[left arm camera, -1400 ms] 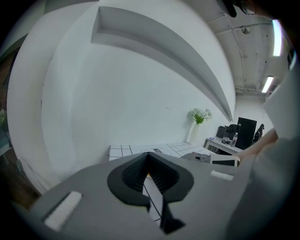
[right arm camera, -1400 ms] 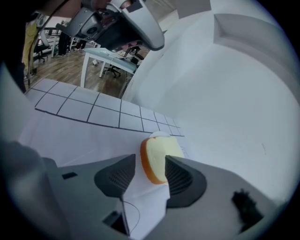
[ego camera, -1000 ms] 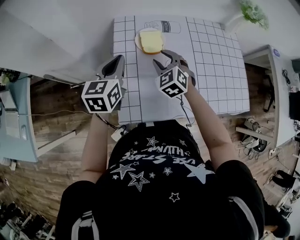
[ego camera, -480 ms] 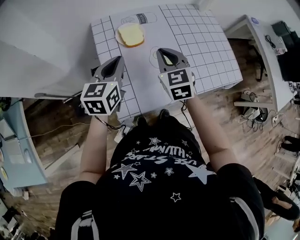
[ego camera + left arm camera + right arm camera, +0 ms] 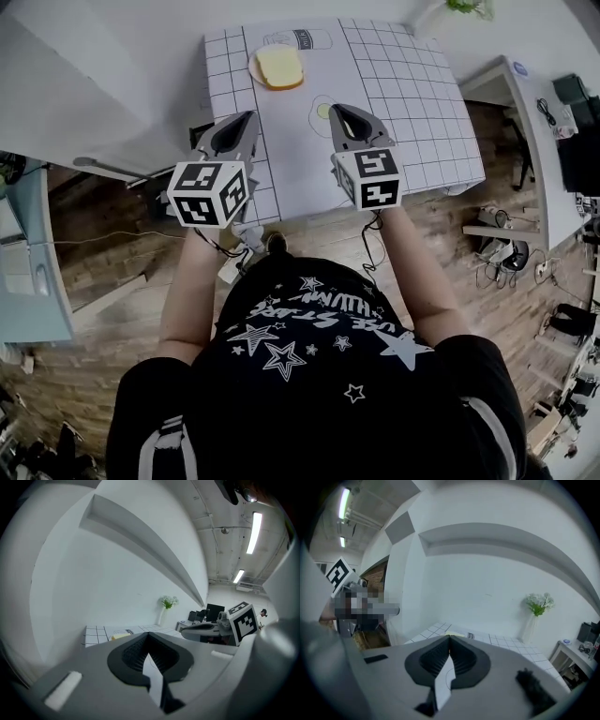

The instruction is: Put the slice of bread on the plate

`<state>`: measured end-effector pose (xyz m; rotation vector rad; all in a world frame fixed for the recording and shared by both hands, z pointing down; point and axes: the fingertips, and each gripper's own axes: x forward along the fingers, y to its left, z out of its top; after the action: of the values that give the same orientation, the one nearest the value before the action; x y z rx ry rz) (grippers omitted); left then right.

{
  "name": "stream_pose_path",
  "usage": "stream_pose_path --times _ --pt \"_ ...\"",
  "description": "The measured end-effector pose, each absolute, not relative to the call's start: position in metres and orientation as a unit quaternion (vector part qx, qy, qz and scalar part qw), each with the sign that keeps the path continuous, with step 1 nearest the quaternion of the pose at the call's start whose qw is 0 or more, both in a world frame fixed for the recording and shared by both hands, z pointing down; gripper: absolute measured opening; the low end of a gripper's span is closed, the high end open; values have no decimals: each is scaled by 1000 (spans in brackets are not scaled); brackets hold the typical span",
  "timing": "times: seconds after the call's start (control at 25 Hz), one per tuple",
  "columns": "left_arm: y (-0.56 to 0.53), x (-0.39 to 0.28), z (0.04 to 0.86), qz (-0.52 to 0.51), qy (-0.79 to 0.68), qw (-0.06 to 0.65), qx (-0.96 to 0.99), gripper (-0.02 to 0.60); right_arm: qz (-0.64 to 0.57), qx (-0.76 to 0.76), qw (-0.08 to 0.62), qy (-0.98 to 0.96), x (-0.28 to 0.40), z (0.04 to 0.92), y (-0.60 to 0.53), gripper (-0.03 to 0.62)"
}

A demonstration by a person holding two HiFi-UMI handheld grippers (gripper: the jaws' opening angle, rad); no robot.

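Presently, one item: slice of bread [image 5: 279,66], pale yellow, near-square, with a browner crust along its near edge. It lies flat on a small round white plate [image 5: 254,69] at the far left of the white grid-lined counter [image 5: 403,89], beside a printed carton outline [image 5: 302,39]. Too nearly square to give a long axis; its edges sit slightly askew to the grid. Left gripper [image 5: 247,119]: jaws pressed together, nothing between them, over the counter's left edge. Right gripper [image 5: 337,111]: jaws likewise together, empty. Both point toward the counter's far side, apart from the plate.
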<state>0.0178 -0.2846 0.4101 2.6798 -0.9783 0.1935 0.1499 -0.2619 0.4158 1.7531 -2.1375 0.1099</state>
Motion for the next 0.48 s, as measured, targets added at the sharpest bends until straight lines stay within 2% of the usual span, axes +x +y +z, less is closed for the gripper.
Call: stream_pose_path --times 0.24,0.48 --pt "-223 18 398 68 -352 149 922 9 44 607 178 -773 145 401 -201 15" --pt "-235 31 383 73 -345 140 925 9 49 608 161 -776 155 385 -208 15"
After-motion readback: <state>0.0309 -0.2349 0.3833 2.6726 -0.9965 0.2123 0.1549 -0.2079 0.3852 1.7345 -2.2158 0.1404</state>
